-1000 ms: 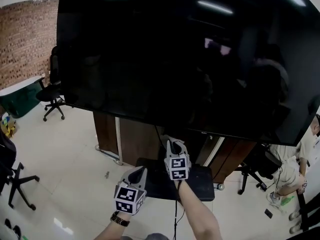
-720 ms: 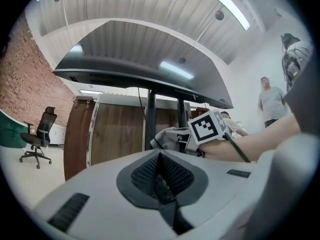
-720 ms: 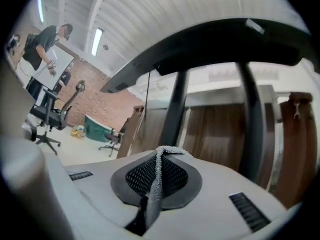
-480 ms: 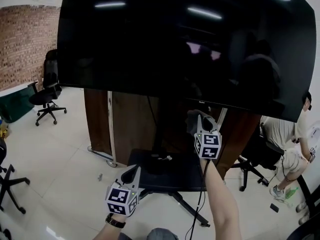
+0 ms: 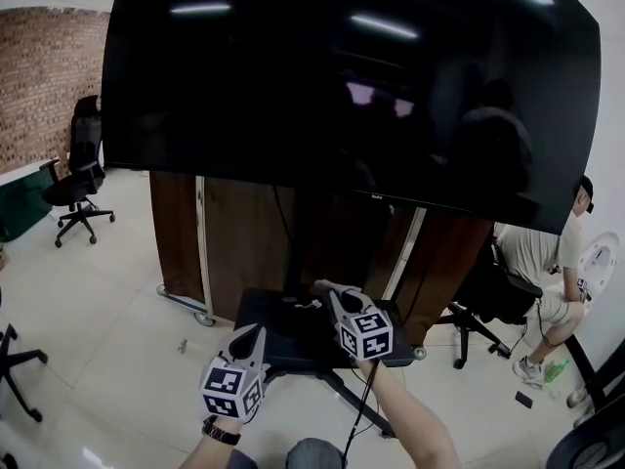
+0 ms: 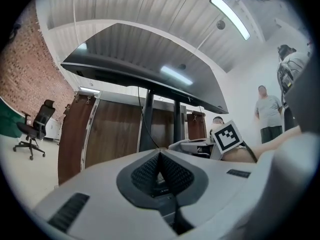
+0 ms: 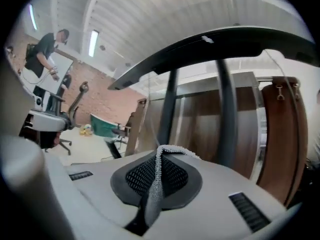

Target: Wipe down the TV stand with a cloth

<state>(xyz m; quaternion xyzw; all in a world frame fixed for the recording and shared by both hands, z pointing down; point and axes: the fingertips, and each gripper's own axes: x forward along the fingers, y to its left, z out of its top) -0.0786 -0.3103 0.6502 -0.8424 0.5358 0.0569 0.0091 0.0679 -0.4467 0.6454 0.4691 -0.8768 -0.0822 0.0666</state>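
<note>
Item 1, nearest: left gripper [image 5: 248, 341], pale moulded plastic with black ribbed pads, jaws pressed together on nothing, hanging off the near left corner of the stand's base. Item 2: right gripper [image 5: 338, 297], same make, jaws clamped on the cloth [image 7: 156, 186], a thin pale strip of nubbly, mesh-like knit that rises between the pads and folds over at their tip. In the head view it sits above the base toward its far edge, right of centre; whether cloth meets surface cannot be told. Item 3: TV stand [image 5: 289, 338], a flat, matt black rectangular base on splayed legs, with 2 dark posts rising from it. Judged progress: wiping looks at or near its start; the base shows no visible wiped track, and the posts and legs appear still to do. Item 4: TV [image 5: 342, 86], a large glossy black panel mirroring ceiling lights. Item 5, behind: brown wood-grain panels [image 5: 244, 247] on castors. Item 6, farthest: black office chair [image 5: 73, 179] on pale floor tile, brick wall beyond.
</note>
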